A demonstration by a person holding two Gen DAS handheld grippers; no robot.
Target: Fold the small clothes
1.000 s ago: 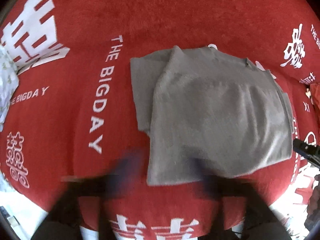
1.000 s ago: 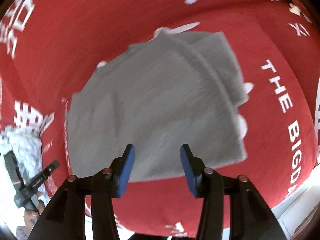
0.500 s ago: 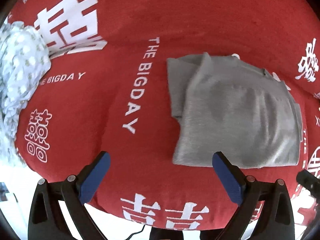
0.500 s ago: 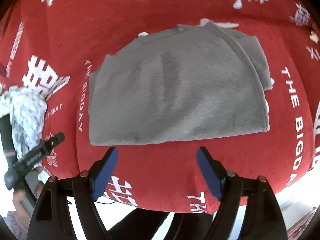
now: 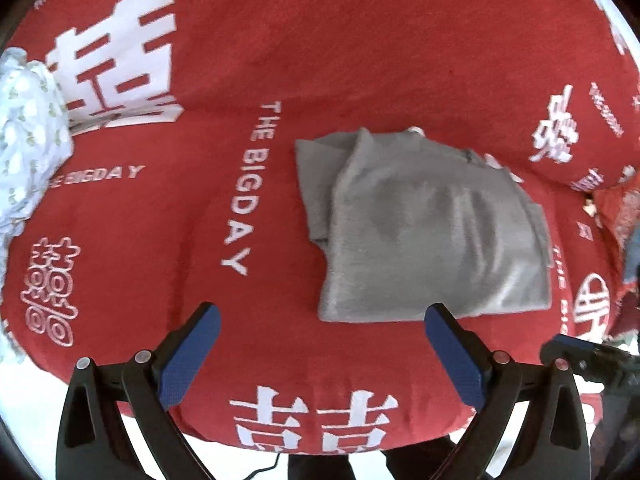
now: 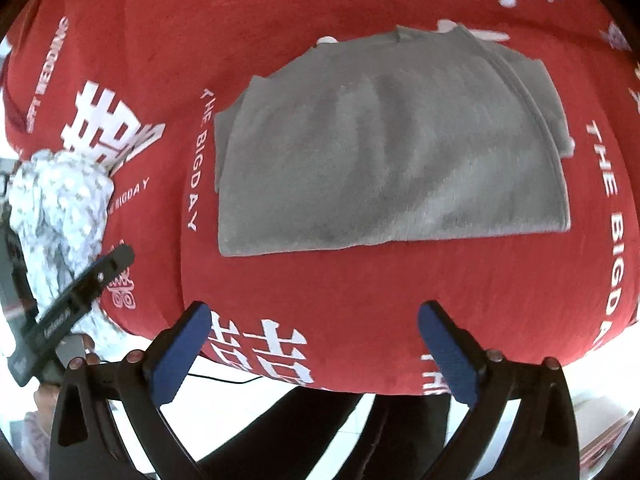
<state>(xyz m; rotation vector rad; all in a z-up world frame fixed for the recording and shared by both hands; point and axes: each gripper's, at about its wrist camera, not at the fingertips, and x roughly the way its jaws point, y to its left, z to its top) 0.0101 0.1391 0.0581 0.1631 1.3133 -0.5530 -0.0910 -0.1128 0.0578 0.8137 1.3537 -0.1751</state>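
Two grippers hang above a red printed blanket: left gripper spread and empty, right gripper opening, empty. Folded grey garment lies at twelve o'clock; crumpled white patterned cloth at nine

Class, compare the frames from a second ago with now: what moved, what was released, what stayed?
Both grippers backed away from the grey folded garment. The right gripper is opening, nothing between its jaws; the left gripper stands open and empty. The garment stayed folded on the red blanket.
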